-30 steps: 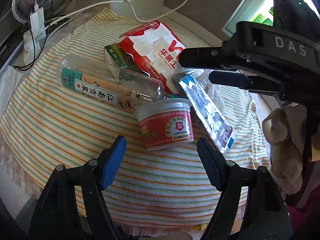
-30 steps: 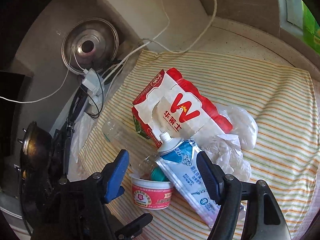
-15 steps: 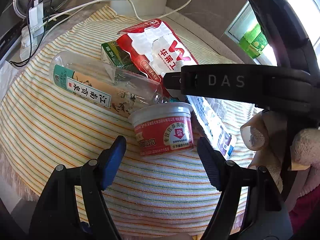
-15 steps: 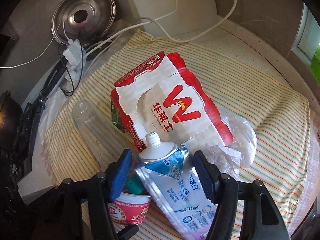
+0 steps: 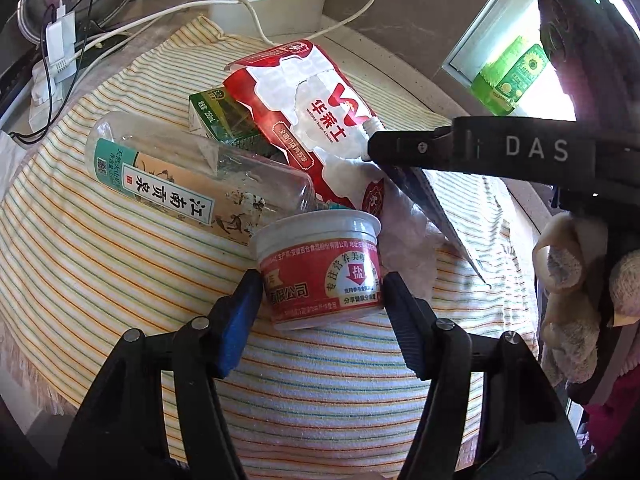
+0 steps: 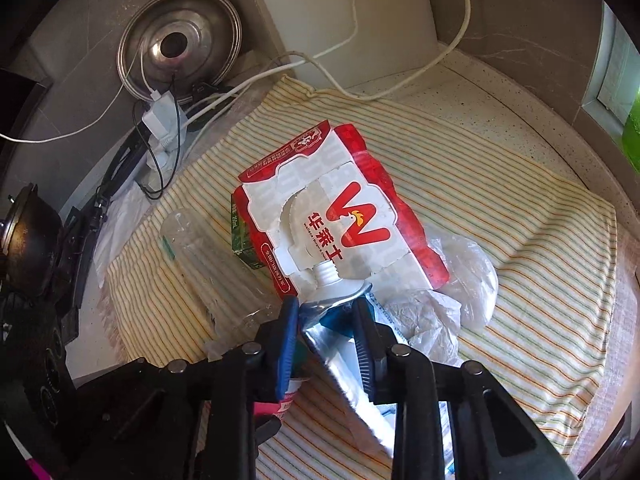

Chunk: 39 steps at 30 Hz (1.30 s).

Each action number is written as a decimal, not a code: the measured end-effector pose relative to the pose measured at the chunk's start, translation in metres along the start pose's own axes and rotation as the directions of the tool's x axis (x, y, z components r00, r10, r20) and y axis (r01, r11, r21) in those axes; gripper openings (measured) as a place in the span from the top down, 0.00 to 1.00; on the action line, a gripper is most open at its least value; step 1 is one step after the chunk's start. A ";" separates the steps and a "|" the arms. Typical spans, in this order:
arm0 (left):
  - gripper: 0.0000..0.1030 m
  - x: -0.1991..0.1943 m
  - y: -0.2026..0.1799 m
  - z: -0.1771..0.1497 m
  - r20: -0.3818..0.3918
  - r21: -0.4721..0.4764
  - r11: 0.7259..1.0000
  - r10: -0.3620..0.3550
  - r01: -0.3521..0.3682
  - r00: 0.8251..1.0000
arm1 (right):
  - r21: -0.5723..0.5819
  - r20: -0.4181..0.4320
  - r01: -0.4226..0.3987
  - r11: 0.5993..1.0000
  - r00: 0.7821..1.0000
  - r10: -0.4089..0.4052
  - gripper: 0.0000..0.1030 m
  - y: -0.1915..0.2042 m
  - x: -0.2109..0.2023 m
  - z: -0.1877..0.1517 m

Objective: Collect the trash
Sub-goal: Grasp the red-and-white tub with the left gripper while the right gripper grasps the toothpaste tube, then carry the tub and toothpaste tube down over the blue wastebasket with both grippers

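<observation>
Your left gripper (image 5: 320,292) clamps the red cup (image 5: 320,268), which stands on the striped cloth (image 5: 120,272) just beside the clear bottle (image 5: 192,176). Your right gripper (image 6: 326,332) pinches the toothpaste tube (image 6: 332,316) below the red carton (image 6: 344,228).

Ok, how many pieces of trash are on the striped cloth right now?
6: clear bottle lying left, green carton behind it, red-and-white wrapper centre, red cup in the left claw, toothpaste tube in the right claw, crumpled plastic bag right. More may hide underneath.

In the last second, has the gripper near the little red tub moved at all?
Yes. The left gripper has advanced over the striped cloth to the red tub, and its fingers now flank it.
</observation>
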<state>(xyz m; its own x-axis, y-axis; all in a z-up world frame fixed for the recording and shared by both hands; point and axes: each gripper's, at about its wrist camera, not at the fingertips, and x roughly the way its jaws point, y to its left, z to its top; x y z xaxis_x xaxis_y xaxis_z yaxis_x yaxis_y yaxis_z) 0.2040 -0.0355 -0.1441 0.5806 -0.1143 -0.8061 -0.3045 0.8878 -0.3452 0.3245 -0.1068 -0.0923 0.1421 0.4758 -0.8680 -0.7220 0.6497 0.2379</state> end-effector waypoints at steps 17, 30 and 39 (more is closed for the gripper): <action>0.39 -0.036 0.006 0.004 0.060 0.034 0.999 -0.034 0.032 0.998 | 0.071 0.096 -0.016 0.997 0.995 0.010 0.82 -0.031 -0.042 -0.010; 0.39 -0.076 0.001 -0.002 0.115 0.105 0.994 -0.046 0.034 0.992 | 0.088 0.234 -0.103 0.991 0.969 0.080 0.82 -0.023 -0.106 -0.024; 0.39 -0.093 0.021 -0.014 0.111 0.120 0.992 -0.043 0.030 0.993 | 0.127 0.276 -0.163 0.978 0.953 0.123 0.82 -0.007 -0.129 -0.049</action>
<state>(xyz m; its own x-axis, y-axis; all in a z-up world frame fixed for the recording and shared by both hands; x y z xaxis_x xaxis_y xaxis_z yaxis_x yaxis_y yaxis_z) 0.1329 -0.0123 -0.0837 0.6733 -0.1027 -0.7322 -0.1942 0.9310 -0.3090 0.2785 -0.2020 -0.0032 0.2339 0.6971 -0.6778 -0.6433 0.6337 0.4297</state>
